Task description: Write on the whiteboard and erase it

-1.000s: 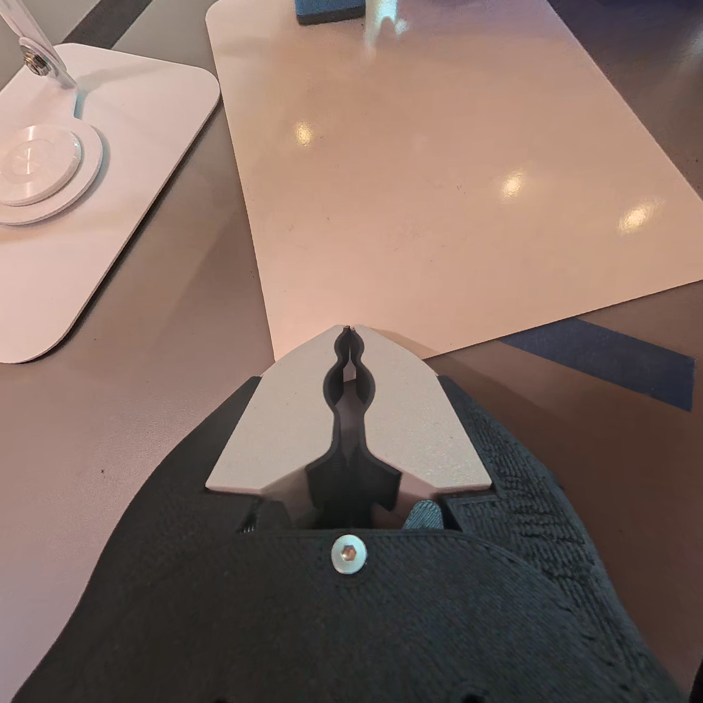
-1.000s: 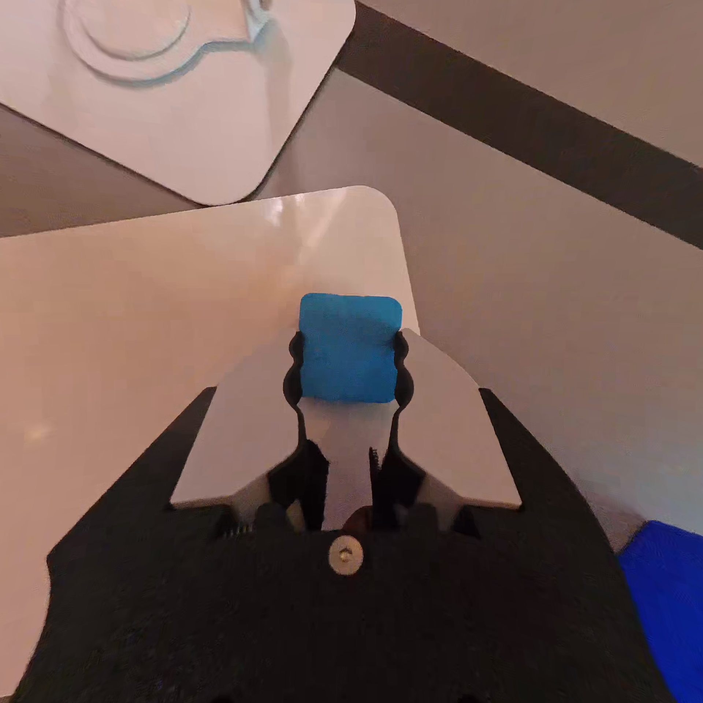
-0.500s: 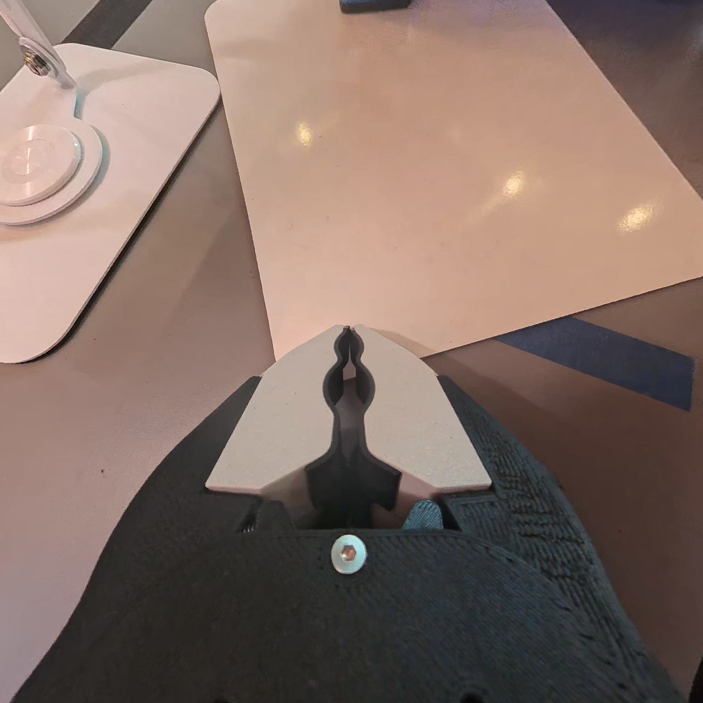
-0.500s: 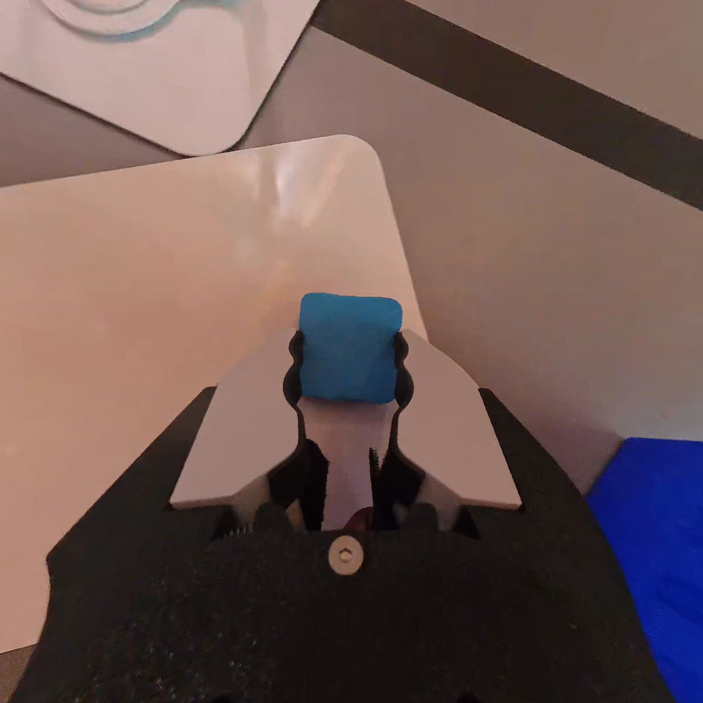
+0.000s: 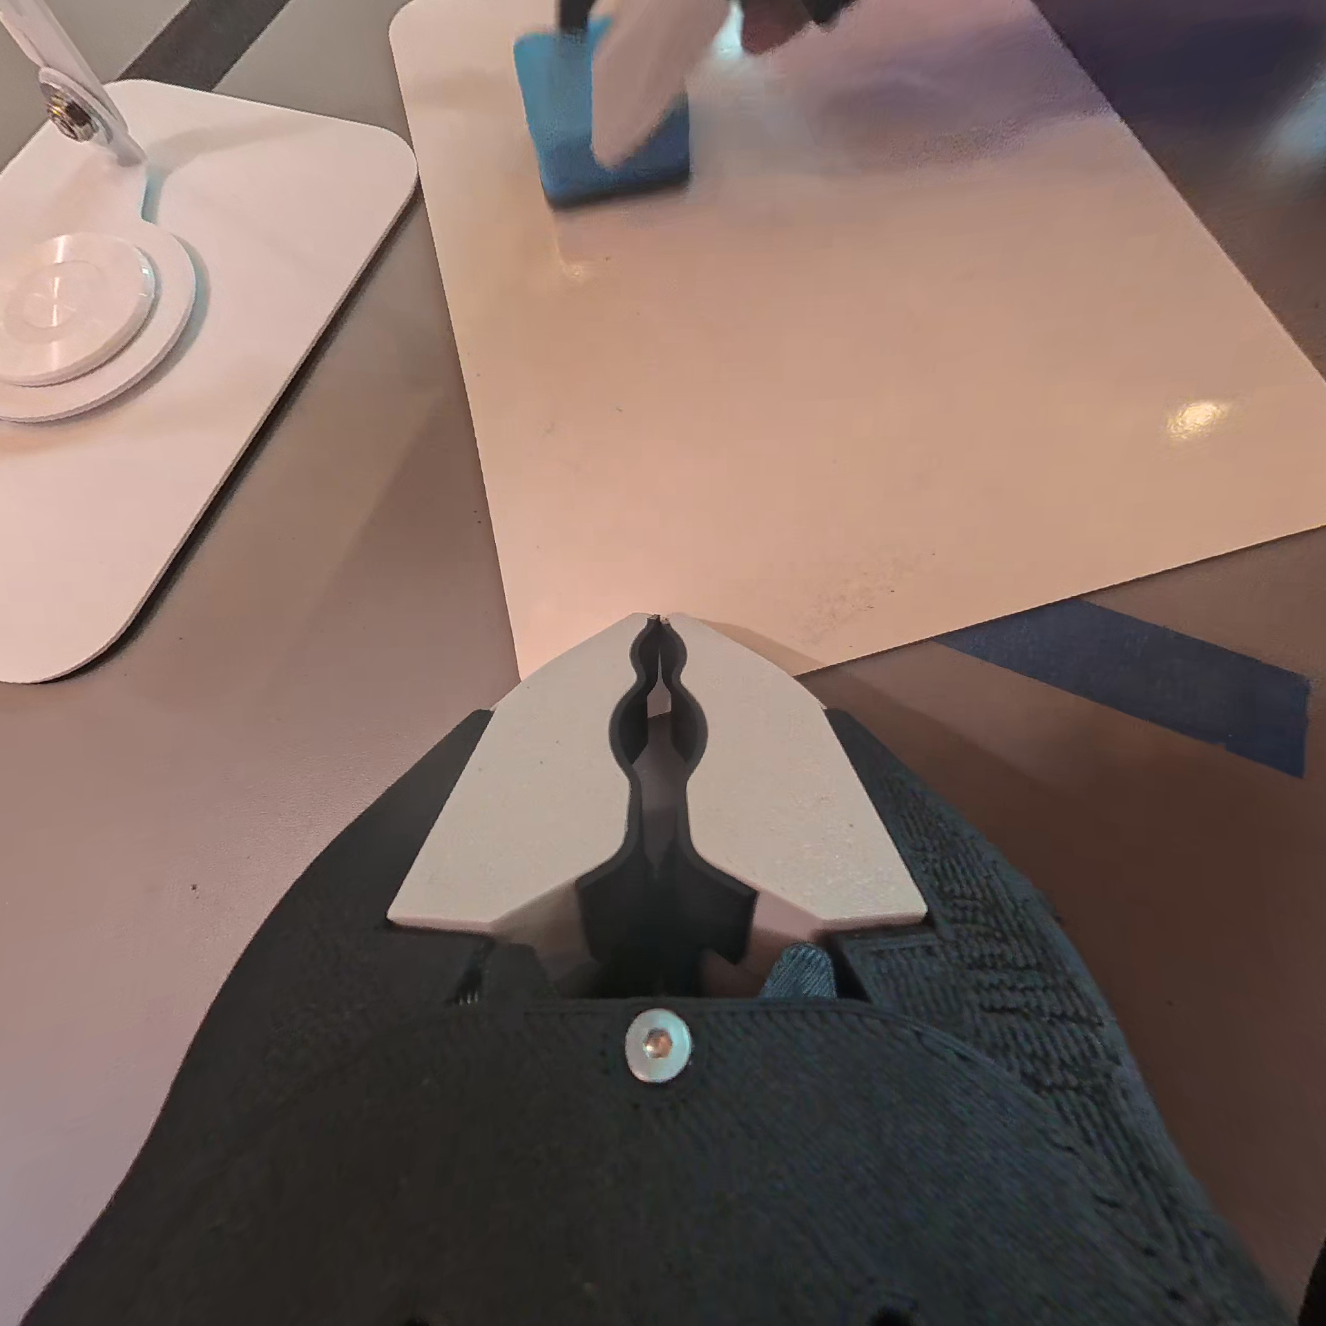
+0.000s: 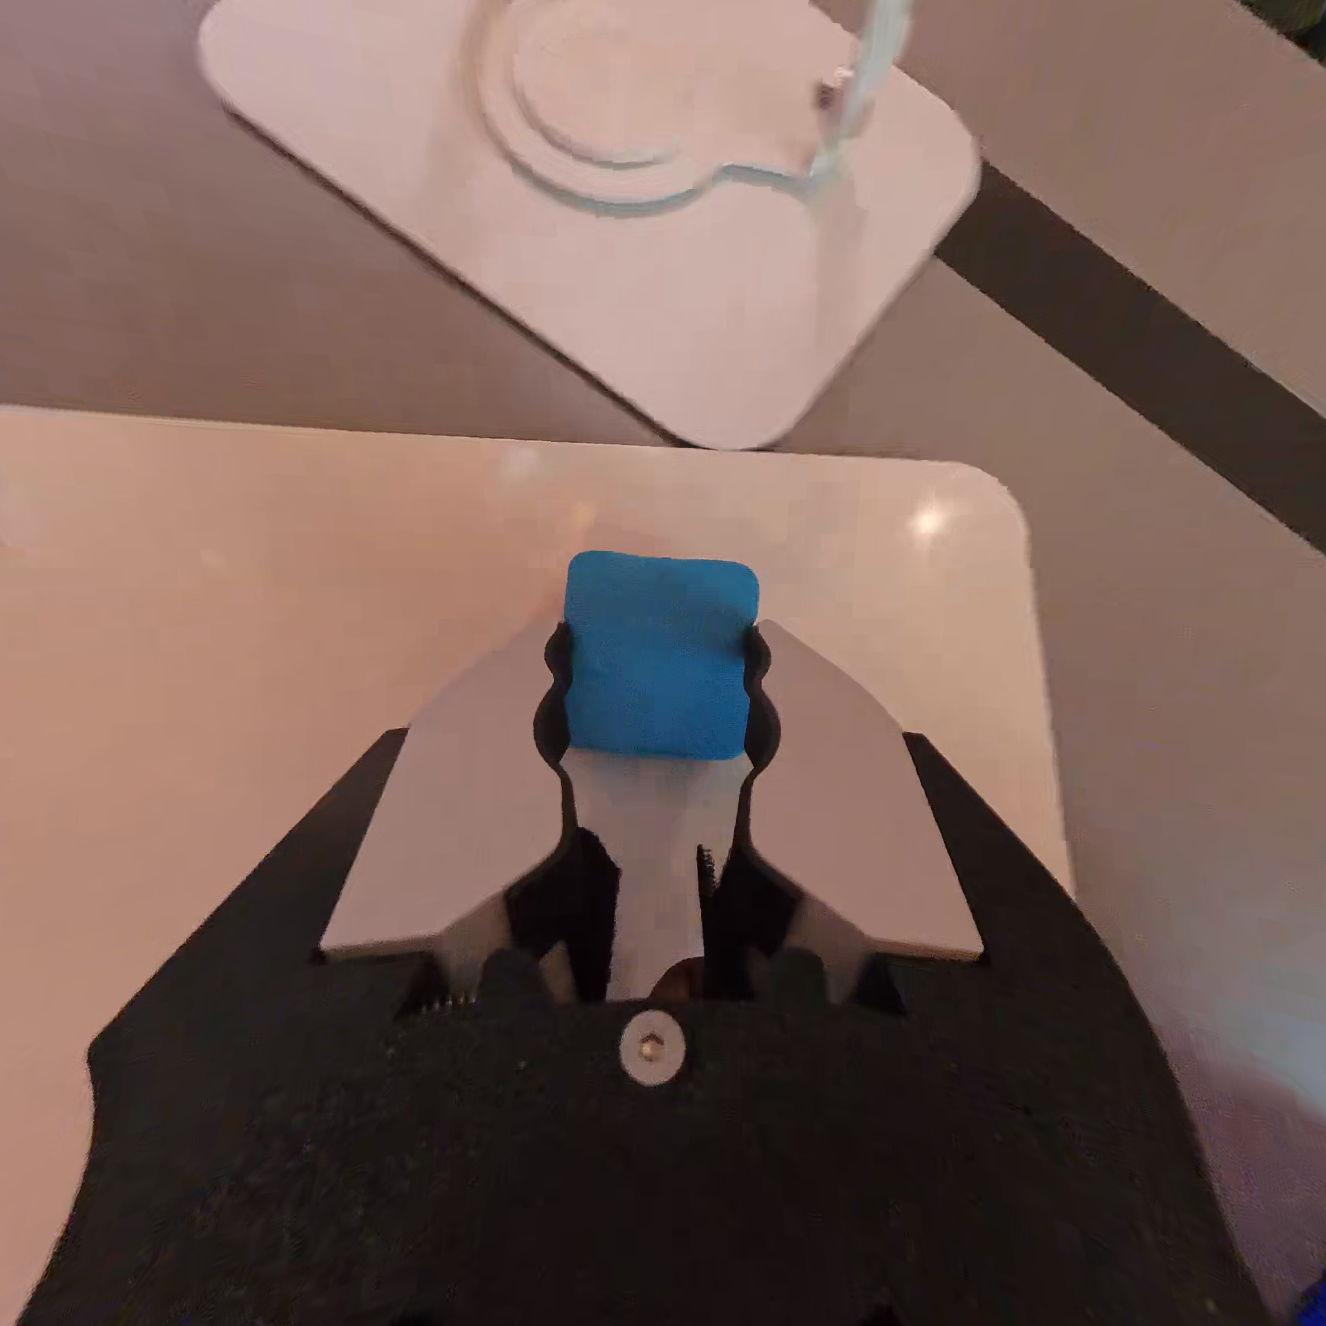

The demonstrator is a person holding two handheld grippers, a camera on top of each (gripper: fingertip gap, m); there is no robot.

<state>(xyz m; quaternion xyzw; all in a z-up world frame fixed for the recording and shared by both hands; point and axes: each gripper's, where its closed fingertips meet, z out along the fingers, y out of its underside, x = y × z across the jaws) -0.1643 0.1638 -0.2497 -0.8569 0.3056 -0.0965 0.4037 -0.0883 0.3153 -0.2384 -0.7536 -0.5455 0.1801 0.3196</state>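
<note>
my right claw [image 6: 656, 631] is clamped on the blue eraser [image 6: 660, 656], sitting over the far corner of the whiteboard [image 6: 287, 646] near the white stand base [image 6: 646, 301]. left claw [image 5: 659, 623] is closed on nothing, tips at the board's near corner, probably pinning it. board looks clean, no marks i can see. to wipe well: keep the eraser flat, even downward pressure, straight overlapping passes, stay inside the edge, keep the left tips planted.
</note>
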